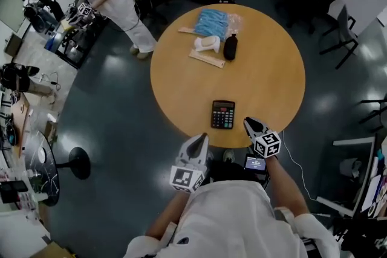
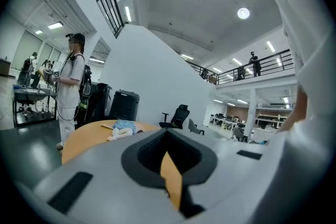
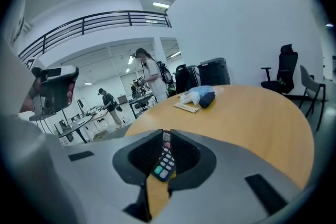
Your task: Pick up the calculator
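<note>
Two grippers, our left gripper (image 1: 199, 141) and our right gripper (image 1: 250, 123), hang at the near rim of the round table (image 1: 272, 69), each with its jaws closed together on nothing. The calculator (image 1: 222, 114) lies flat on the table just ahead of the right gripper, slightly to its left, untouched.
</note>
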A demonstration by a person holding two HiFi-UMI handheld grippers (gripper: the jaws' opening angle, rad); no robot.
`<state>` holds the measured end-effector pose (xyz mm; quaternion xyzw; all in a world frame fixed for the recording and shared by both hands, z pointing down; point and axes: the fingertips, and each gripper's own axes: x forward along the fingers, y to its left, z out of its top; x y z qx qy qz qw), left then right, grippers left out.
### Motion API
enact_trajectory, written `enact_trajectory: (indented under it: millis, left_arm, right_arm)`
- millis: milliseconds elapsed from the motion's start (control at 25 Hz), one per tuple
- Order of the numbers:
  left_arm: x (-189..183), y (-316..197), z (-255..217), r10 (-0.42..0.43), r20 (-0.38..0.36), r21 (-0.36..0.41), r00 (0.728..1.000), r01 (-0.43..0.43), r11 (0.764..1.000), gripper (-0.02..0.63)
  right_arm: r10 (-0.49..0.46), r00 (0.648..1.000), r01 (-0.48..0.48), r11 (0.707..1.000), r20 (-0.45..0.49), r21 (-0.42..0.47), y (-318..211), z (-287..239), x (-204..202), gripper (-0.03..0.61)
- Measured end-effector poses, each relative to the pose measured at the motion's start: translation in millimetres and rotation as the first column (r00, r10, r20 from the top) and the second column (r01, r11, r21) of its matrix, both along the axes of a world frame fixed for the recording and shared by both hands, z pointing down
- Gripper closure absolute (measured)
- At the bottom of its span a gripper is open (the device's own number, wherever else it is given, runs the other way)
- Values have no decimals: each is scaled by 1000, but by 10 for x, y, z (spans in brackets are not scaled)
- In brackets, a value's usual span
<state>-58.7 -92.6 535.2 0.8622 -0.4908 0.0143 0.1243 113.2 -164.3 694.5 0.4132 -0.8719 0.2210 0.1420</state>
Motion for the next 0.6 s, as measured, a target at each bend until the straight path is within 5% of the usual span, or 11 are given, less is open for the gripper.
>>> enact_trajectory:
  millis: [160, 600]
  left_arm:
    - [-17, -218, 56, 0, -8, -21, 1000, 0, 1000, 607]
    - [-17, -346, 317, 14, 3, -122, 1000, -14, 992, 606]
  right_arm:
    - [-56, 998, 54, 993, -14, -105, -260, 385, -33, 440]
    - [-260, 965, 245, 935, -26, -256, -774, 1149, -336, 402]
